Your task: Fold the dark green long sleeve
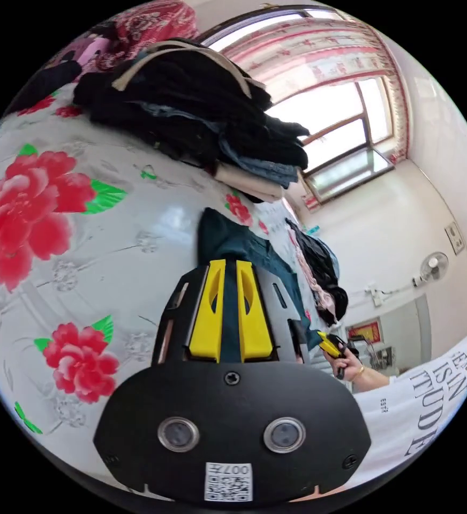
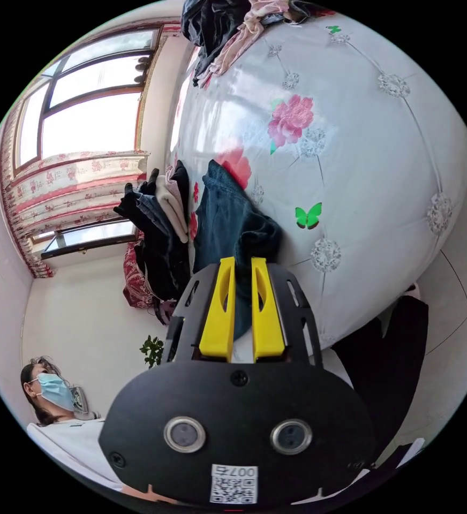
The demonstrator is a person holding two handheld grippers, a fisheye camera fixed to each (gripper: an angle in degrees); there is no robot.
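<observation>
Dark green long sleeve [image 1: 255, 257] lies stretched lengthwise on the bed [image 1: 137, 214], each end clamped: left gripper [image 1: 231, 316] and right gripper [image 2: 242, 313].

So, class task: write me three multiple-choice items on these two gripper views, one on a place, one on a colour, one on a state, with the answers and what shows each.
1. Where does the stack of folded dark clothes lie?
A. on the flowered sheet
B. on the floor
C. on a chair

2. What colour are the butterflies printed on the flowered sheet?
A. blue
B. green
C. yellow

3. What is the left gripper doing?
A. open above the sheet
B. shut on nothing
C. shut on the dark green long sleeve

Answers:
1 A, the stack rests on the sheet in the left gripper view.
2 B, a green butterfly shows in the right gripper view.
3 C, green cloth runs between its close-set yellow jaws.
</observation>
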